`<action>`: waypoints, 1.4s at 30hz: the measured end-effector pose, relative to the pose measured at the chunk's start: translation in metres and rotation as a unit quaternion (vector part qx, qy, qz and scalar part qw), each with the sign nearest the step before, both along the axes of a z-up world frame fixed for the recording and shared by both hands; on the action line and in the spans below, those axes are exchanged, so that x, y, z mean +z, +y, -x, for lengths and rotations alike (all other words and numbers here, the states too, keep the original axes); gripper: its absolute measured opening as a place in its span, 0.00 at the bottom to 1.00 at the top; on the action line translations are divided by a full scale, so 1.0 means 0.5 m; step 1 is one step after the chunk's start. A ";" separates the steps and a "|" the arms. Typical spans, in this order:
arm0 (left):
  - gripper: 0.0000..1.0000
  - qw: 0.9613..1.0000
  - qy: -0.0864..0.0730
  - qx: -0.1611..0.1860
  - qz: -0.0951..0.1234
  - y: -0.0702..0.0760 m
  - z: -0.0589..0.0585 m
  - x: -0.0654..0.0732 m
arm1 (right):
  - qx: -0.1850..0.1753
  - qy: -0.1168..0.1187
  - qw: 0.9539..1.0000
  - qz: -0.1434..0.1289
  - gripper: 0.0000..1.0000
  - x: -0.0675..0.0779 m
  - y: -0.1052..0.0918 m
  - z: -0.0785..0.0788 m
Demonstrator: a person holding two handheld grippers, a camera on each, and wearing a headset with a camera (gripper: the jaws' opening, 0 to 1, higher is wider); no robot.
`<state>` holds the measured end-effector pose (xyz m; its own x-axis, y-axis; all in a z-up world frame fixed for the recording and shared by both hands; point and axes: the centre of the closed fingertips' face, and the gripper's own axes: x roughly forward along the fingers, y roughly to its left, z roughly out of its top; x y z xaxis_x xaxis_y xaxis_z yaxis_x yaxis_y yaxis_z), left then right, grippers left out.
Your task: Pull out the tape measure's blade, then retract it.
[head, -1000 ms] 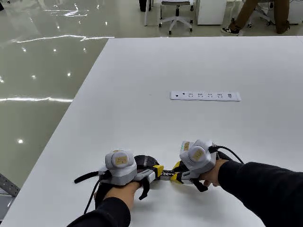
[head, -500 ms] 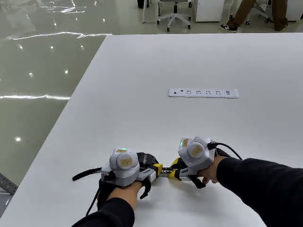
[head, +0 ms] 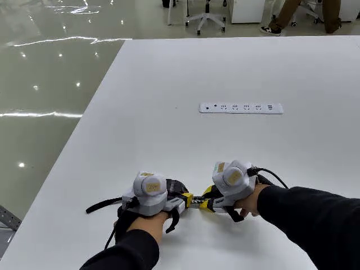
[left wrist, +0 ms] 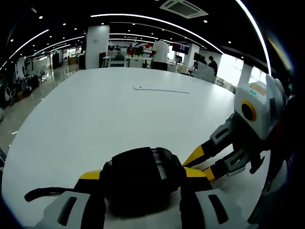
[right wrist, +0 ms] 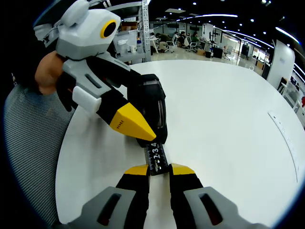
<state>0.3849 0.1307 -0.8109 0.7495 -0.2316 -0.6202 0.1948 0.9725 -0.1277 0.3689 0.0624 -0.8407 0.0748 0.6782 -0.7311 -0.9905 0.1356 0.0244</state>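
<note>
White workbench, near edge: left gripper clamped across tape measure case, right gripper pinched on blade tip, only a short length out. Looks like start of the pull. Next: right draws away rightward, left pins case. Far side: power strip, well apart.

My head view looks forward and down from over the near edge of the table, with the power strip well ahead. The left gripper view sits low, close behind the tape measure, and faces the power strip beyond it. The right gripper view faces the same tape measure close up from the opposite side, with the power strip at that view's right edge.
</note>
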 end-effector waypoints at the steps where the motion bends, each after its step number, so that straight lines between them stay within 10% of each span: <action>1: 0.59 1.000 0.000 0.003 0.006 0.003 0.000 -0.001 | 0.006 -0.005 1.000 0.002 0.11 0.000 0.000 -0.001; 42: 0.59 0.999 0.007 -0.006 0.033 0.005 0.004 0.002 | 0.034 -0.001 0.999 0.005 0.11 -0.001 0.061 0.002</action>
